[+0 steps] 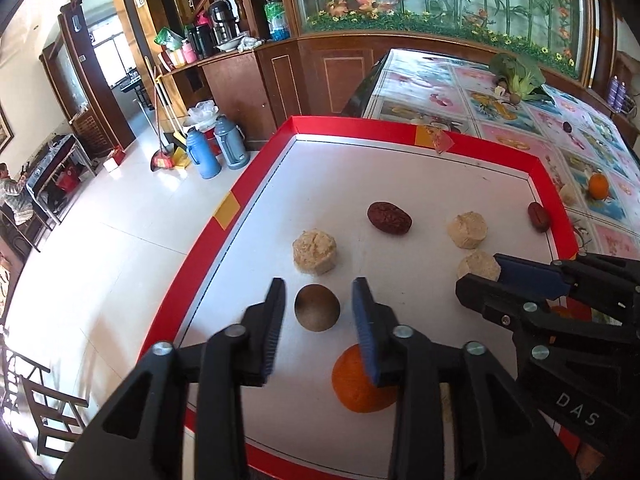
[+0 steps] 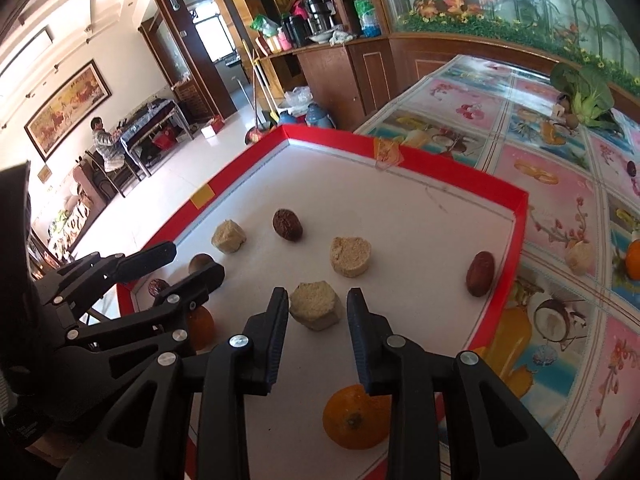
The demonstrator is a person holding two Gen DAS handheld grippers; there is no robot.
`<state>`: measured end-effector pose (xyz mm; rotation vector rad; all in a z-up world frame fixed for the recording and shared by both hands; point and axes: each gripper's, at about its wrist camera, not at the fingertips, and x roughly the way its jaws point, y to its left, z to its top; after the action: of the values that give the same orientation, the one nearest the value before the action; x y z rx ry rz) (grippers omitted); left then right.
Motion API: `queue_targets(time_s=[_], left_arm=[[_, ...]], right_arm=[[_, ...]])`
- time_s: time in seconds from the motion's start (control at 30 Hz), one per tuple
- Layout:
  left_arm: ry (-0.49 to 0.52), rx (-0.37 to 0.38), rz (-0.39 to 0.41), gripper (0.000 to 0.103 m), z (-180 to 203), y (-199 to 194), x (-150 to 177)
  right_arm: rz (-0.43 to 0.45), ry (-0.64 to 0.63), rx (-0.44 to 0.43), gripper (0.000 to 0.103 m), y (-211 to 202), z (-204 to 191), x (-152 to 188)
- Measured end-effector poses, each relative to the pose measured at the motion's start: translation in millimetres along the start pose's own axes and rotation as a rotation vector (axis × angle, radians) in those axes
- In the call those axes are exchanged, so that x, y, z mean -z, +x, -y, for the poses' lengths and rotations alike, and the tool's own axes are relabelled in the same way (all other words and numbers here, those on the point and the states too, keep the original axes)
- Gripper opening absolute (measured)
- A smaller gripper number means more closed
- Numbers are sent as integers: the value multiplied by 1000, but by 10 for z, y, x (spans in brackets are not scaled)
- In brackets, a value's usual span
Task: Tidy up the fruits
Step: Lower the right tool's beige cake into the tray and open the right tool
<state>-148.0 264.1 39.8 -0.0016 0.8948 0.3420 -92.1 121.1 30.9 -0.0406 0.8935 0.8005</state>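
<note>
A red-rimmed white tray [image 1: 224, 216] [image 2: 516, 220] holds several items. My left gripper [image 1: 318, 298] is open around a small round brown fruit [image 1: 317, 307] without touching it; an orange [image 1: 358, 384] lies near its right finger. My right gripper [image 2: 318, 308] is open, its fingers on either side of a beige cake [image 2: 315, 304]; an orange [image 2: 356, 416] lies beneath it. Two other beige cakes [image 1: 315, 251] [image 1: 467, 229] and two red dates [image 1: 389, 218] [image 1: 538, 216] lie in the tray. The right gripper also shows in the left wrist view [image 1: 486, 276].
Outside the tray, on the flowered tablecloth [image 2: 560, 208], lie an orange [image 2: 634, 258], a beige cake [image 2: 580, 256], a dark date [image 2: 631, 169] and a green leafy vegetable [image 2: 584, 92]. The tray's left edge overhangs the floor, with thermoses [image 1: 216, 146] below.
</note>
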Motion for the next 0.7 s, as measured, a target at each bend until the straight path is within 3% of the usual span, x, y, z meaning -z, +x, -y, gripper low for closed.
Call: queue_targets(time_s=[0.13,0.7], left_arm=[[5,-17,13,53,10,-63,2],[29,-65,119,88,184,-581,-23]], right_arm=[[58,14,10,40,-212,77,-24],[126,87,15,43,-648,417,114]])
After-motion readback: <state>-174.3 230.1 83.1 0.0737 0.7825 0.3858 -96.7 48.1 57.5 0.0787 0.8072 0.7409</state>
